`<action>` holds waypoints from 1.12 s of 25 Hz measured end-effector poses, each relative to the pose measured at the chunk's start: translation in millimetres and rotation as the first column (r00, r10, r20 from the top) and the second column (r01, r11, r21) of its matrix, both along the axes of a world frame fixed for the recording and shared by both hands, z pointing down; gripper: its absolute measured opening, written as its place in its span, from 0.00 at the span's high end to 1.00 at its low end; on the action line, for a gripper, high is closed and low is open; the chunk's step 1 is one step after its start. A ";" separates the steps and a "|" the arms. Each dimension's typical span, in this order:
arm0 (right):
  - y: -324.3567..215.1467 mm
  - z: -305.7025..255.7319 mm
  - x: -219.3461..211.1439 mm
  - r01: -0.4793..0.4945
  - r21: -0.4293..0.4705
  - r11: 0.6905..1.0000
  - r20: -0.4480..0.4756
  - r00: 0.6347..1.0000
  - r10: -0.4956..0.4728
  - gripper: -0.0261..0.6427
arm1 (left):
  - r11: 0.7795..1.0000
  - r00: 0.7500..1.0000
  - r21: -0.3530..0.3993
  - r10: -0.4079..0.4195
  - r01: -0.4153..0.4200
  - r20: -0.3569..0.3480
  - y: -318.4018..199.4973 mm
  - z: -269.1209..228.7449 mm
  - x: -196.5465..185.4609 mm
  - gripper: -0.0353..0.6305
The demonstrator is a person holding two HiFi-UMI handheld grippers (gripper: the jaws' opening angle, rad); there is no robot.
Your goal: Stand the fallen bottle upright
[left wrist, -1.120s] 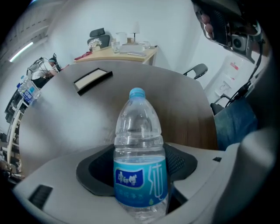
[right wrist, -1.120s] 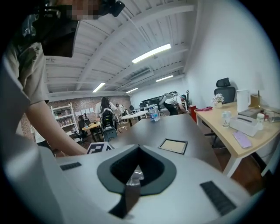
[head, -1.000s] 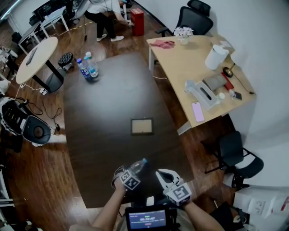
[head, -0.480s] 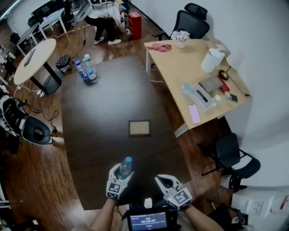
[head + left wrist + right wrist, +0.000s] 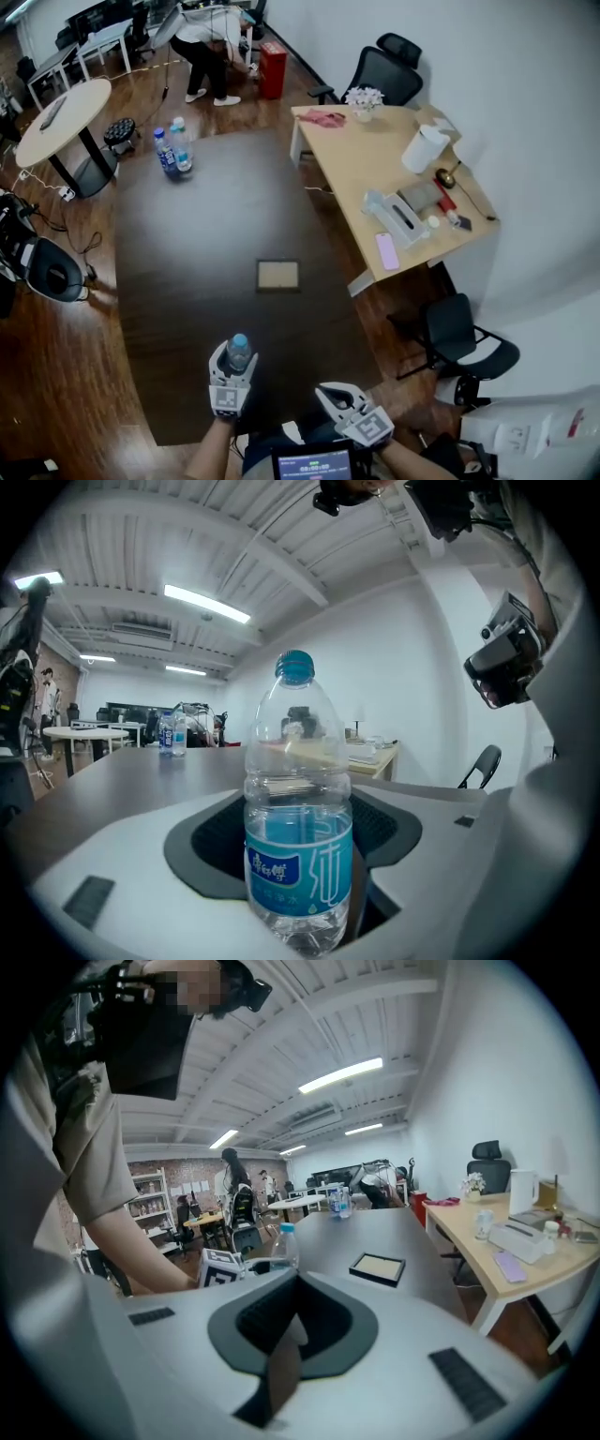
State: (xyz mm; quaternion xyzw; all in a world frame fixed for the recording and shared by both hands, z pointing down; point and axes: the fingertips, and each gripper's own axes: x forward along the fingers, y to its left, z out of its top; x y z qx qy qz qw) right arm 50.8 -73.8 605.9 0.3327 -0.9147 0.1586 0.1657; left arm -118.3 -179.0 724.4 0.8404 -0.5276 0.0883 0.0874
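Clear plastic water bottle [image 5: 298, 761], blue cap [image 5: 296, 666], blue label [image 5: 300, 860] with white Chinese writing, upright, clamped in left gripper [image 5: 238, 357], right gripper [image 5: 295, 1288] closed, empty.

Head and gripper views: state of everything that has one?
bottle: upright, cap on, clamped between the jaws.
left gripper: shut on the bottle.
right gripper: jaws together, nothing between them.
two far bottles: upright, capped.

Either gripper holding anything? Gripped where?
The left gripper holds the bottle by its lower body, around the label, with the cap up. The right gripper holds nothing and its jaws are together.
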 end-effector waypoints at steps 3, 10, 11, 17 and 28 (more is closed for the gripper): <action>-5.0 -5.4 -11.1 0.005 0.006 1.000 0.008 1.000 -0.005 0.93 | 0.999 1.000 0.032 0.005 -0.005 0.021 4.7 -2.6 3.9 0.48; -3.4 -16.9 -28.3 0.052 0.028 0.998 0.035 0.998 -0.053 0.93 | 0.997 1.000 0.081 -0.015 0.017 -0.022 23.0 -1.1 -5.7 0.47; -4.0 -15.8 -26.9 0.051 0.023 0.998 0.032 0.998 -0.052 0.93 | 0.996 1.000 0.084 -0.002 0.003 -0.003 25.6 0.5 -6.2 0.47; -10.2 -5.6 -15.2 0.001 -0.022 1.000 0.028 1.000 -0.001 0.93 | 0.995 0.999 0.093 0.029 -0.030 0.014 38.5 5.4 -7.0 0.47; -2.5 -1.0 -25.9 0.034 -0.029 0.999 -0.022 0.999 -0.035 0.93 | 0.992 0.996 0.097 0.083 -0.079 -0.042 45.8 -4.6 -12.6 0.38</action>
